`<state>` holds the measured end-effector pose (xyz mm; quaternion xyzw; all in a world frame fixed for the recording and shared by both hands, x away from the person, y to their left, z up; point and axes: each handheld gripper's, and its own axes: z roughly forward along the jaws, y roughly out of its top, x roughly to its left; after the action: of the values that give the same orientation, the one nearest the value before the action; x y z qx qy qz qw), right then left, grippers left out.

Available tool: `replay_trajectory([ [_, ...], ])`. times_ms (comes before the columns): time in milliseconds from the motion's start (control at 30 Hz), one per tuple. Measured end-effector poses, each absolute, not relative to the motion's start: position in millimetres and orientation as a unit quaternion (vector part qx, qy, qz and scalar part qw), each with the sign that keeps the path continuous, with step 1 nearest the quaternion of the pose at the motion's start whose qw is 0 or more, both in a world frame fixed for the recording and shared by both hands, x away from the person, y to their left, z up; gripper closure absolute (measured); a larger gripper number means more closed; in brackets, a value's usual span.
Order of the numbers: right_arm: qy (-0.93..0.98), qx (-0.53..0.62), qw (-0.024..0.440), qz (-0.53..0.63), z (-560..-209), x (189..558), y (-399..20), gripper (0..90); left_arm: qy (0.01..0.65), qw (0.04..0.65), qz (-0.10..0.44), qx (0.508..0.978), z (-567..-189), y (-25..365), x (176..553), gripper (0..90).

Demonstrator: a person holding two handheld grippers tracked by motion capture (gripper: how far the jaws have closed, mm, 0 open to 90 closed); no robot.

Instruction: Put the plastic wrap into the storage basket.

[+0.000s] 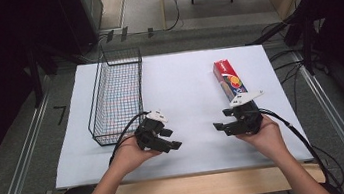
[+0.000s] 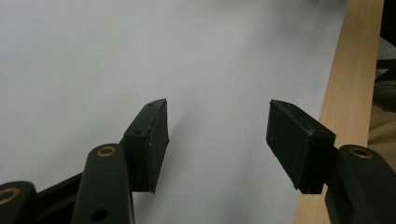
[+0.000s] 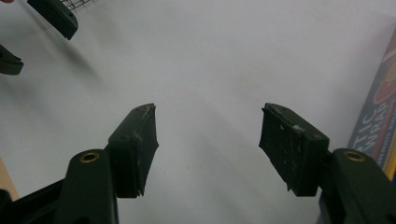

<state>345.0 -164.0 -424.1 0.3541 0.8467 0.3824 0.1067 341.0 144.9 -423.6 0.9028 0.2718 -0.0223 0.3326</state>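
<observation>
— Lying flat on the white sheet of the desk (image 1: 183,80), the long red cardboard box of plastic wrap (image 1: 229,80) sits at about two o'clock from the middle, its length running from twelve to six.
— And the right hand-held gripper (image 1: 220,126)?
— Just beside the box's near end, at its seven o'clock, pointing toward nine. In the right gripper view its jaws stand apart with nothing but white sheet between them, and the box's printed side runs along the right edge.
— The left hand-held gripper (image 1: 174,138)?
— At about seven o'clock on the desk, aimed toward three, jaws likewise parted and holding nothing.
— Anything else?
— A black wire mesh basket (image 1: 116,94) stands at ten o'clock, its near corner close to the left hand-held gripper.
</observation>
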Motion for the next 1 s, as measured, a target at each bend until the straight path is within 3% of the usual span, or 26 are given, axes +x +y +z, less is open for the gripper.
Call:
replay_trajectory([
  [200,0.849,0.358,0.108,0.373,-418.2,347.7,-168.6,34.3,0.274,0.334,-0.021,0.902,-423.7,148.1,342.7,38.6],
  [567,0.834,0.385,0.149,0.367,-398.5,356.4,-188.9,34.2,0.275,0.335,-0.024,0.901,-419.2,148.6,336.7,38.7],
  [1000,0.803,0.449,0.176,0.349,-403.4,387.4,-207.4,30.8,0.284,0.338,-0.02,0.897,-420.2,154.0,330.8,37.1],
])
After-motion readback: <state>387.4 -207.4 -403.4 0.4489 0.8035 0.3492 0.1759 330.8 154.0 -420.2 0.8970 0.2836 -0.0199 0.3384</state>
